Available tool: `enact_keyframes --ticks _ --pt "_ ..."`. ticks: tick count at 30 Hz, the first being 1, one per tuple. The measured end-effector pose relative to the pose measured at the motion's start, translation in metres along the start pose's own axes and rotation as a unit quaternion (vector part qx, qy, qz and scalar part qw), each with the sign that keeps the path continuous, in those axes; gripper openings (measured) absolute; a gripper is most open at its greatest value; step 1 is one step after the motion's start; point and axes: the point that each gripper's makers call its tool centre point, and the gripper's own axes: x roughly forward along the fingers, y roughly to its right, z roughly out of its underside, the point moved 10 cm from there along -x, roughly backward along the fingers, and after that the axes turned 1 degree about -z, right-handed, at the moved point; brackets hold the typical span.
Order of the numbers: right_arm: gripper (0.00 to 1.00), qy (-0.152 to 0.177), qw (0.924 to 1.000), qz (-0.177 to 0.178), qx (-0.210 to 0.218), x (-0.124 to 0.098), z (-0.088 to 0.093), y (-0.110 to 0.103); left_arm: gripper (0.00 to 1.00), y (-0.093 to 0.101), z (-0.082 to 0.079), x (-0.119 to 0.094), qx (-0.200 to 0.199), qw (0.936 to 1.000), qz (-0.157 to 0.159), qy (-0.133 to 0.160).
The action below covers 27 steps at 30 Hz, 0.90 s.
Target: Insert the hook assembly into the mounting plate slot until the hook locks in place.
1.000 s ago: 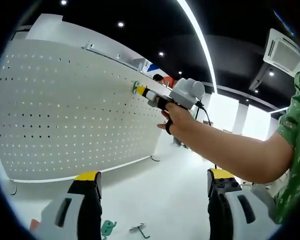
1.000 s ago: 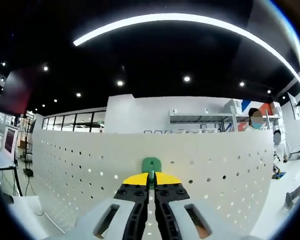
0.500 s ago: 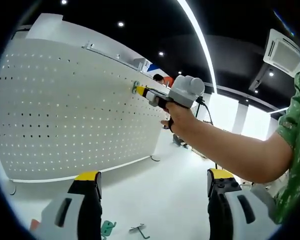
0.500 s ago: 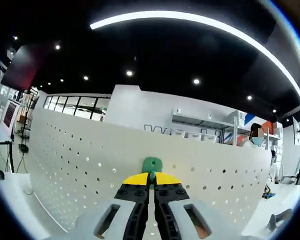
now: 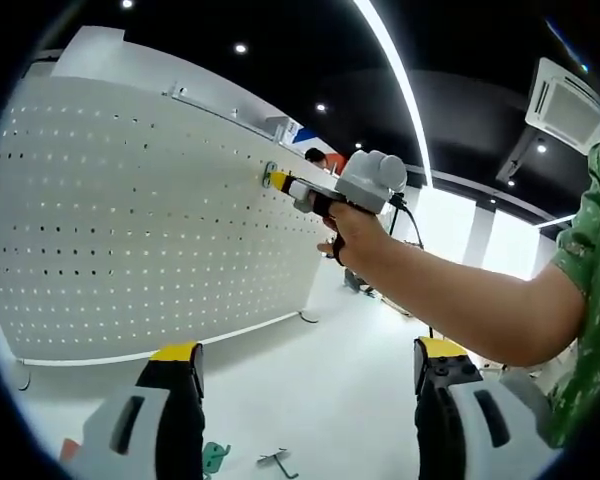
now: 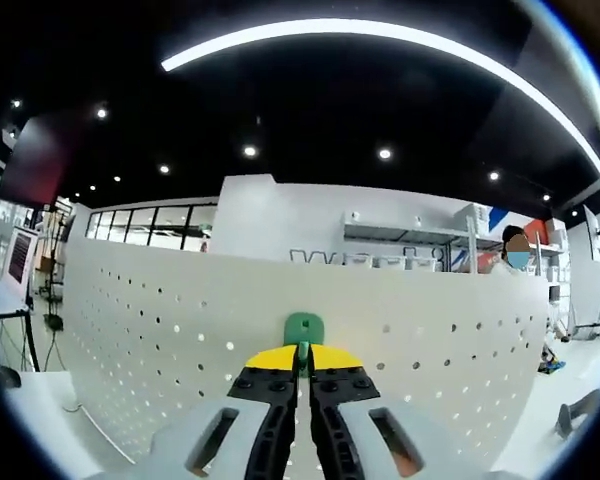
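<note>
In the left gripper view, the left hand-held gripper [image 5: 305, 400] stands with jaws wide apart, holding nothing, at the bottom of the frame; at upper centre the right hand-held gripper [image 5: 298, 187] presses a green hook [image 5: 269, 176] against the white pegboard [image 5: 130, 220]. Spare hooks [image 5: 245, 460] lie on the table [image 5: 320, 390] at the bottom. In the right gripper view, the jaws are clamped on the hook at centre, touching the board; whether it has locked cannot be told, so seating likely remains.

We see the green hook assembly [image 6: 303, 328] as a small rounded tab standing upright against the white perforated mounting plate [image 6: 160, 330], near the plate's top edge. In the left gripper view the same hook assembly [image 5: 269, 176] sits high on the mounting plate [image 5: 130, 220], which stands upright on the white counter [image 5: 310, 390]. Another small green piece [image 5: 214, 459] and a thin metal hook [image 5: 277, 461] lie flat on the counter before the plate.
</note>
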Motion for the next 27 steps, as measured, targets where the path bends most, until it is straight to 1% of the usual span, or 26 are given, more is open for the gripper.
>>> enact_keyframes --ticks 5,8,20,23,27 --pt "0.05 0.0 1.0 -0.003 0.001 0.0012 0.0013 -0.0007 0.89 -0.0013 -0.0003 -0.0005 0.0 1.0 -0.001 0.0" --pt "0.09 0.0 1.0 0.0 0.0 0.0 0.0008 -0.001 0.89 -0.0013 -0.0002 -0.0008 0.0 1.0 -0.002 0.001" --pt "0.1 -0.004 1.0 -0.002 -0.005 -0.0049 0.0005 -0.001 0.89 0.0014 -0.0003 -0.0011 0.003 1.0 0.0 0.0" --pt "0.12 -0.001 1.0 -0.002 -0.005 -0.0053 -0.0011 -0.0013 0.89 0.002 -0.0011 -0.0016 0.004 1.0 0.001 0.0" --pt "0.19 -0.004 1.0 -0.006 -0.005 -0.0062 -0.0006 -0.0031 0.89 0.0027 -0.0011 -0.0025 0.004 1.0 0.0 0.0"
